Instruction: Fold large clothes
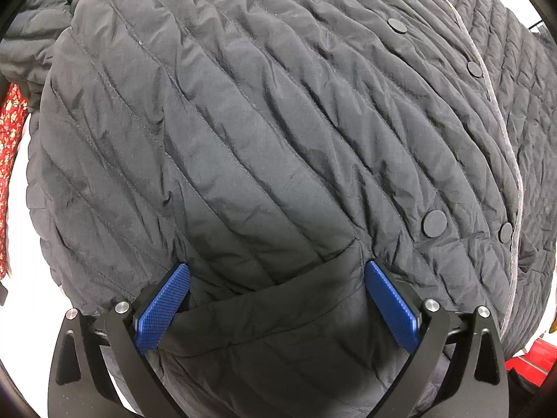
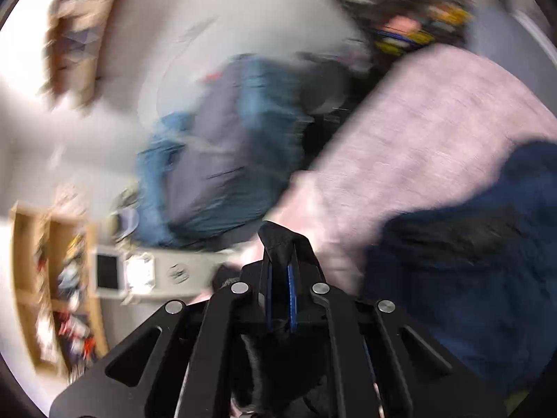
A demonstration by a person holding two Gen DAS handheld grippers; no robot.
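Left wrist view was almost filled by a dark quilted jacket (image 1: 264, 132) spread over a white tabletop (image 1: 31, 278), of which only slivers were seen at the left edge. The left gripper (image 1: 276, 271) was held released, its blue pads (image 1: 162, 308) spread wide with a folded hem of the jacket lying between them. Round snap buttons (image 1: 435, 222) were seen beside a grey trim line (image 1: 501, 129). A red floral cloth (image 1: 8, 129) was cut off at the left border. Right wrist view was heavily smeared; the right gripper (image 2: 280, 240) was clenched on a strip of black fabric (image 2: 278, 235), and whether that fabric belonged to the jacket could not be told. Blurred wooden shelves (image 2: 48, 278) were barely made out.
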